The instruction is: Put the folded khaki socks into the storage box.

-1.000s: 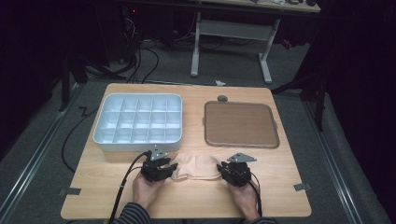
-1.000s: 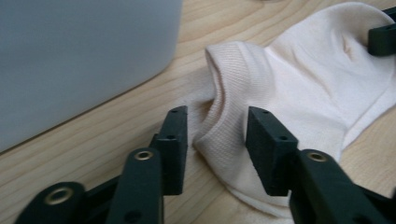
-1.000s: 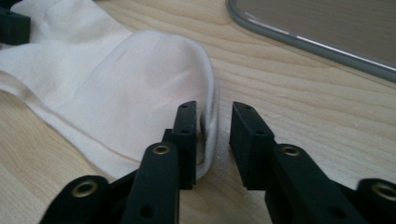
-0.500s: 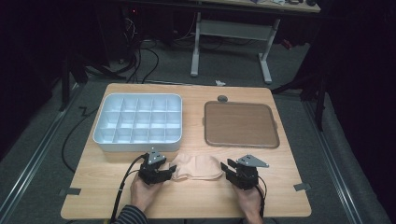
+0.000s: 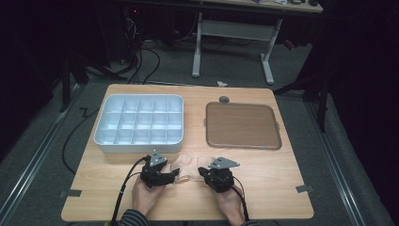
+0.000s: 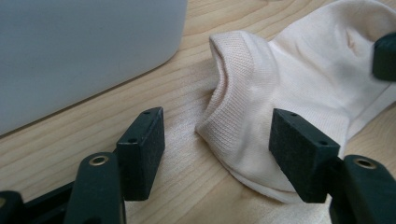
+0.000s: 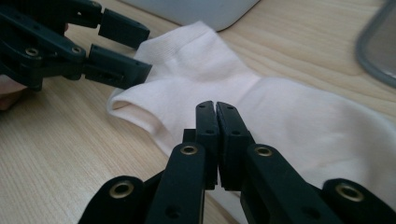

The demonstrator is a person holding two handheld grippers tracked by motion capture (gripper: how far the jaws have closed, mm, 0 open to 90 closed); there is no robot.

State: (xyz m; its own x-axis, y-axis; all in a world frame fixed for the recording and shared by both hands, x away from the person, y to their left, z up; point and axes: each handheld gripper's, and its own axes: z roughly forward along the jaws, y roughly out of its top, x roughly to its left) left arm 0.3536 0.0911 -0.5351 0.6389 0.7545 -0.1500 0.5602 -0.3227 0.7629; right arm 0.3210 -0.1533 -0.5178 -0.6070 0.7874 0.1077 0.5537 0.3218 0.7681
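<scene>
Broadly, a wooden table (image 5: pixel 263 165) under a dim room of cables and desk legs; on it, far left, a white compartment tray (image 5: pixel 139 122), far right, a brown flat tray (image 5: pixel 242 125). Nearer the front edge, between both hands, a pale sock (image 6: pixel 299 84), lying flat, cuff toward the left gripper (image 6: pixel 217 149). Left jaws spread wide around the cuff, not yet touching; right gripper (image 7: pixel 215 109) pressed closed over the sock's middle, whether pinching fabric, cannot tell. Best to lower squarely, catch both cuff layers, then close.
</scene>
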